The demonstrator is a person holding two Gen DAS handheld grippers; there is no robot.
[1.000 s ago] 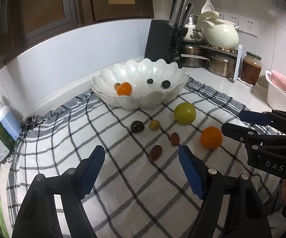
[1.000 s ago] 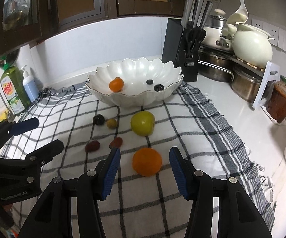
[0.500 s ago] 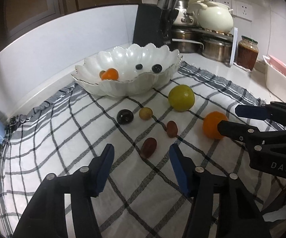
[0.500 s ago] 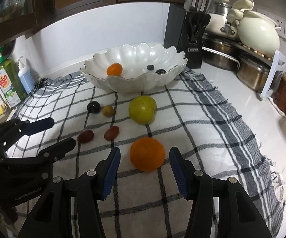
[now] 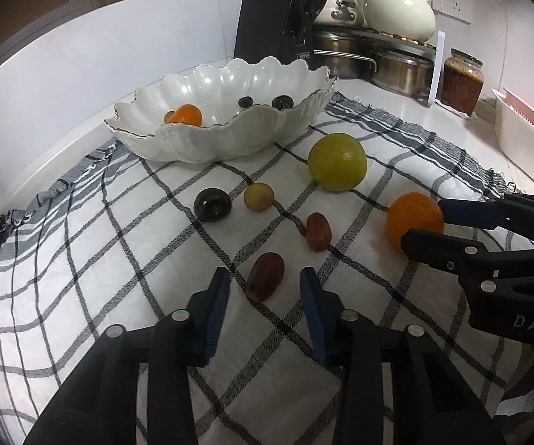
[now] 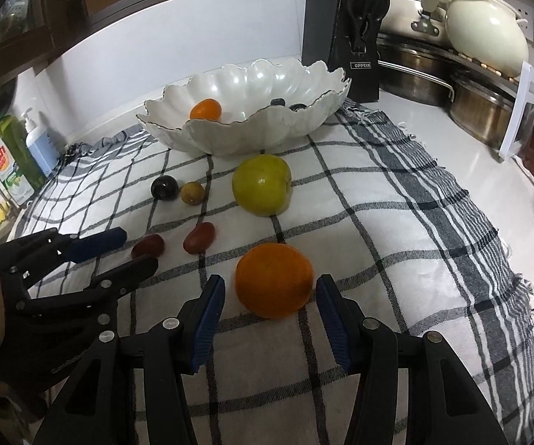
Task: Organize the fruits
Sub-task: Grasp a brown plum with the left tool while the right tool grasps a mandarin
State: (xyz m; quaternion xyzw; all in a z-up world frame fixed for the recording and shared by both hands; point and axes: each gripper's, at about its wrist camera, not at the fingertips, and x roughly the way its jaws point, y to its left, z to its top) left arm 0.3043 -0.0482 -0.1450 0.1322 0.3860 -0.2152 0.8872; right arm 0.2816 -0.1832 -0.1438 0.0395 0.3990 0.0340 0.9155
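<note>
A white scalloped bowl [image 5: 230,141] [image 6: 252,129] at the back of the checked cloth holds a small orange [image 5: 187,115] and two dark berries. On the cloth lie a green apple [image 5: 336,161] [image 6: 262,184], an orange [image 5: 414,218] [image 6: 273,280], a dark plum [image 5: 212,204], a yellowish fruit [image 5: 259,196] and two red dates [image 5: 318,231] [image 5: 265,275]. My left gripper [image 5: 265,282] is open, its fingertips on either side of the nearer date. My right gripper [image 6: 271,289] is open, its fingertips on either side of the orange.
A knife block [image 6: 358,37], steel pots [image 6: 482,111], a cream pot [image 6: 485,33] and a sauce jar [image 5: 461,81] stand behind and to the right. Soap bottles [image 6: 15,155] stand at the left. A pink-lidded white tub [image 5: 526,129] sits at the right.
Both grippers have moved forward and lower toward the cloth. The left now straddles the nearer red date, the right straddles the orange. No fruit has moved.
</note>
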